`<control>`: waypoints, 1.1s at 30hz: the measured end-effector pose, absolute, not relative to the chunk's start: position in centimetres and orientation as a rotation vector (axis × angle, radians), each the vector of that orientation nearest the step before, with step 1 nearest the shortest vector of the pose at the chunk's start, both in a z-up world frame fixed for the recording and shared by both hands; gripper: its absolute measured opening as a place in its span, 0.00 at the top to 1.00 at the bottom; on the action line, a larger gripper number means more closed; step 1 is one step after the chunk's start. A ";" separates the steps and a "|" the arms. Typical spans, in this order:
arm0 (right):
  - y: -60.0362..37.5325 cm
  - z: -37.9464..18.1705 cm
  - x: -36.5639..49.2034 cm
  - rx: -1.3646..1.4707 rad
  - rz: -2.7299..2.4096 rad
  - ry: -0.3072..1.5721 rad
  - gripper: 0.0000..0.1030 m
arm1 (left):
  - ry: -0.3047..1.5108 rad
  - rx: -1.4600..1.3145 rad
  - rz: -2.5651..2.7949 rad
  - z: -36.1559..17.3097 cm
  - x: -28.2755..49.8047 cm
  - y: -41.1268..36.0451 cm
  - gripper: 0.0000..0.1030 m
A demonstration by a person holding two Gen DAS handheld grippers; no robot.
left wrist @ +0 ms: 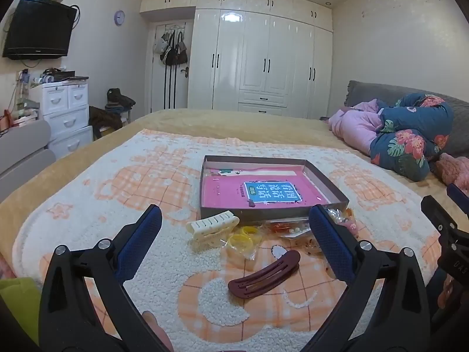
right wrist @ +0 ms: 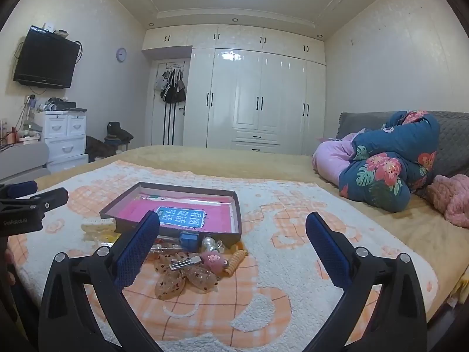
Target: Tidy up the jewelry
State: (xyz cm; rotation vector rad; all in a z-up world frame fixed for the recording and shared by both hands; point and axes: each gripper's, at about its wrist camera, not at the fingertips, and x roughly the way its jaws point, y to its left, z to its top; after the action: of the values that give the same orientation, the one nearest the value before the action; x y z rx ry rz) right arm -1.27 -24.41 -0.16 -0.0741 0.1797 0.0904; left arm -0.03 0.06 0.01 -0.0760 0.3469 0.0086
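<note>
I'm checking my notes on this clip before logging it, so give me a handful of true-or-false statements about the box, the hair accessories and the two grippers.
1. The left gripper is open and holds nothing. True.
2. The dark red hair clip lies inside the shallow box. False: it lies on the blanket, nearer the camera than the box.
3. A pink book lies in the box. True.
4. The right gripper is shut on the cream claw clip. False: it is open and empty, and the clip rests on the blanket.
5. The yellow rings sit beside the cream claw clip. True.
</note>
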 end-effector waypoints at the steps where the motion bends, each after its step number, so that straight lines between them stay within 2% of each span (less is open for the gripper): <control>1: -24.4 -0.2 -1.3 -0.073 0.089 0.179 0.06 | 0.347 -0.075 0.010 0.0 0.0 0.1 0.11; 33: -24.7 0.2 -1.5 -0.071 0.108 0.179 0.06 | 0.338 -0.076 0.015 0.8 -0.1 0.0 0.11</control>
State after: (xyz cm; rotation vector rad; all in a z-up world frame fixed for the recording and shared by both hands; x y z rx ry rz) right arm -1.49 -24.75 0.19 -0.0706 0.1788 0.1076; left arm -0.12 0.04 0.81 -0.0763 0.3376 0.0148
